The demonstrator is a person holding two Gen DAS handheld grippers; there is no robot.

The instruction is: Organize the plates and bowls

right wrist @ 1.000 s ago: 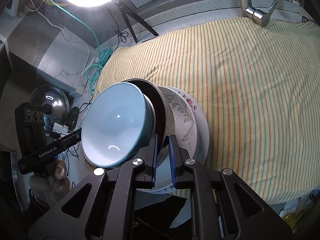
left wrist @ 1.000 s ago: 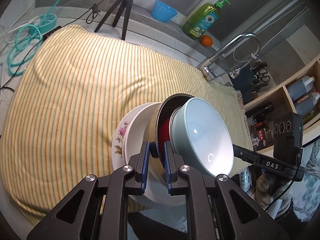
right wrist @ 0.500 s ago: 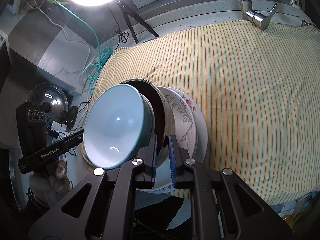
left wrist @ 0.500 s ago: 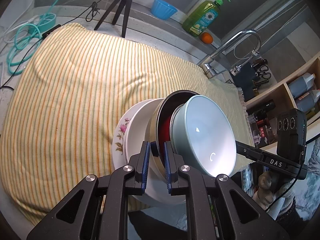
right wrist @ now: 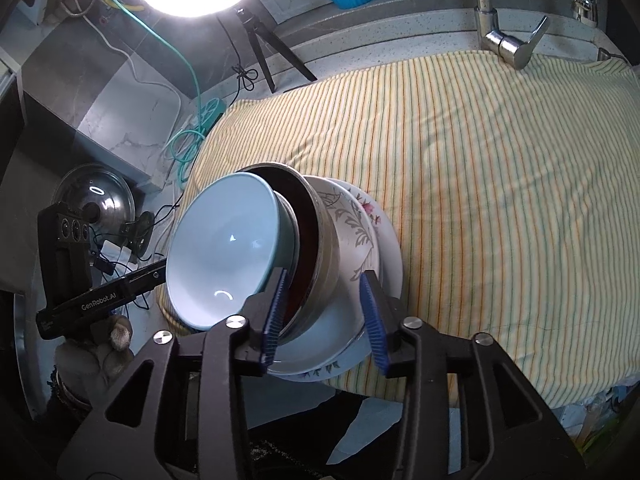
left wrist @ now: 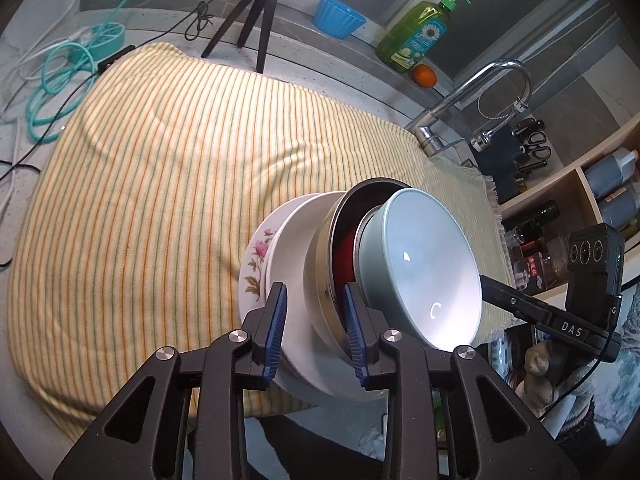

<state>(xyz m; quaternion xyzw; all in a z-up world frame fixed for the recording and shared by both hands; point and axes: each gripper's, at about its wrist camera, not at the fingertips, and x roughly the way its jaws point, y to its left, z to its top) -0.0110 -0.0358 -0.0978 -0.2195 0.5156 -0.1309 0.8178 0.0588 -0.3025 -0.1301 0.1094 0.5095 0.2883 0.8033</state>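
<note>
A nested stack sits at the near edge of the striped cloth: a floral plate (left wrist: 256, 256) (right wrist: 370, 210), a white plate (left wrist: 296, 248) (right wrist: 344, 320), a steel bowl with a dark red inside (left wrist: 324, 276) (right wrist: 326, 248), and a pale blue bowl (left wrist: 424, 264) (right wrist: 224, 248) on top. My left gripper (left wrist: 316, 330) is open, its fingers on either side of the white plate and steel bowl rims. My right gripper (right wrist: 324, 316) is open, straddling the steel bowl and plate rims from the opposite side.
The yellow striped cloth (left wrist: 160, 160) (right wrist: 500, 180) covers the counter. A faucet (left wrist: 472, 96) (right wrist: 500, 36), a tripod (left wrist: 248, 20), a blue cup (left wrist: 338, 16), a soap bottle (left wrist: 420, 32) and an orange (left wrist: 424, 76) line the back. A pot lid (right wrist: 96, 200) lies off the left edge.
Both grippers have opened: their jaws were pinched on the stack's rims before and now stand apart around them. The stack has settled slightly lower.
</note>
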